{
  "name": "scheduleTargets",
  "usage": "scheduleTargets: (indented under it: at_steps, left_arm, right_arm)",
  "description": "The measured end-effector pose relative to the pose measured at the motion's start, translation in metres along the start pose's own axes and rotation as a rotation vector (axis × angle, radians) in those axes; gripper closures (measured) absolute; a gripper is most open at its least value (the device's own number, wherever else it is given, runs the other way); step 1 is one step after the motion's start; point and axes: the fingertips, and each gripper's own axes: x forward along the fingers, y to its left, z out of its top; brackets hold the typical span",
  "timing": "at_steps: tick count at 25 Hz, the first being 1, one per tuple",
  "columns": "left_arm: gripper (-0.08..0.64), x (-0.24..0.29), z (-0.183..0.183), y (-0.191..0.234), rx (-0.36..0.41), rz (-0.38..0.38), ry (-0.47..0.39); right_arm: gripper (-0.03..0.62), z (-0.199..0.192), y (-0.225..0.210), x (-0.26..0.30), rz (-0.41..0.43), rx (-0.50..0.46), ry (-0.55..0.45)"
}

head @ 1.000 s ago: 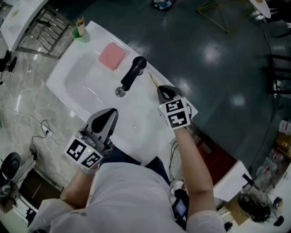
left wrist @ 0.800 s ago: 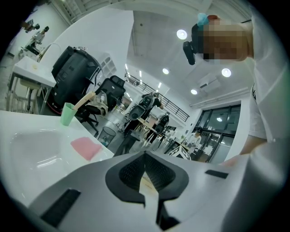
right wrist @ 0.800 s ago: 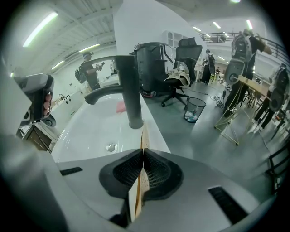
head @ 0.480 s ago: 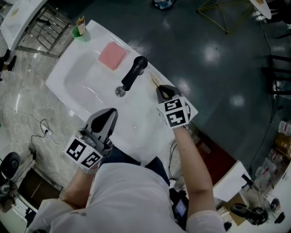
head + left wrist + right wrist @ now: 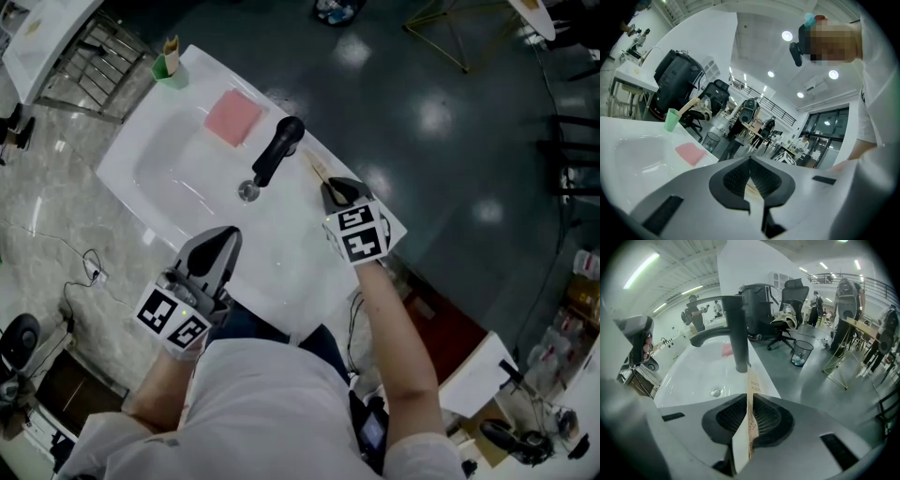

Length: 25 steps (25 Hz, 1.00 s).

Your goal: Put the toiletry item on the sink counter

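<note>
Upside-down print ending in "OTH" and "USH" is read on the slim toothbrush carton [image 5: 749,427], which is clamped edge-up between the jaws of the right gripper [image 5: 751,401]. The carton is held over the counter rim of the white sink [image 5: 169,178], its far end near the base of the black faucet [image 5: 277,150]. A pink cloth [image 5: 232,114] and a green cup [image 5: 169,66] are seen beyond. The left gripper [image 5: 217,246] is held over the near rim, its jaws pressed together on nothing.

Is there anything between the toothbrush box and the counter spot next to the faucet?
Nothing visible. The right gripper holds the toothbrush box over bare counter, and the faucet stands beside it, not under it.
</note>
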Motion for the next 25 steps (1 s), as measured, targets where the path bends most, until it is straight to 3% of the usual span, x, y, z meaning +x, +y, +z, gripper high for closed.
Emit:
scheduleTargets:
  at_steps: [11,25]
  left_arm:
    - [0.543,-0.009,0.002,-0.021,0.027,-0.012,-0.011]
    - [0.543,-0.008,0.013,-0.077,0.099,-0.076,-0.003]
  right_arm:
    - [0.554,0.020,0.004,-0.043,-0.016,0.034,-0.101]
    - [0.555,0.040,-0.004,-0.147,-0.085,0.148,-0.336]
